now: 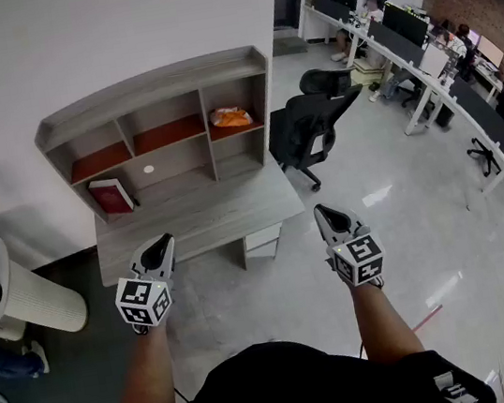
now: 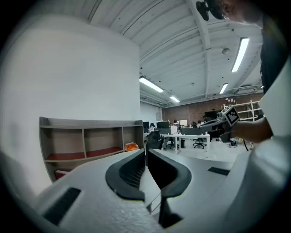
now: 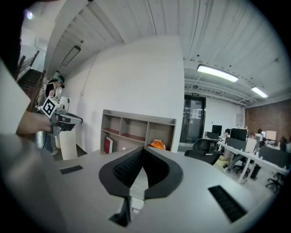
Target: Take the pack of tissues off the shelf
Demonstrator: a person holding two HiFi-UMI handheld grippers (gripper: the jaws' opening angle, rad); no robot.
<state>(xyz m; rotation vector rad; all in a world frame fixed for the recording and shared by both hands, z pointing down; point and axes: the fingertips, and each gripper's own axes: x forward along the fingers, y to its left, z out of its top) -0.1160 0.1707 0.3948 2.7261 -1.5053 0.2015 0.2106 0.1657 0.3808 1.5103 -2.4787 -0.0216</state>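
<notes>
Left gripper: jaws together, nothing between them; held in the air before the desk.
Right gripper: jaws together, holding nothing; level with the left one, well apart from it.
Tissues: orange pack, lying in the upper right compartment of the shelf, far from both grippers.
Shelf: grey, standing on the desk against the wall; three upper compartments.
Book: red, leaning in the lower left compartment.
Chair: black, just right of the desk.

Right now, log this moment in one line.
stage: pre-grasp | left tool: shut, empty | right tool: shut, empty | orange tissue pack: untouched, upper right compartment of grey wooden shelf
</notes>
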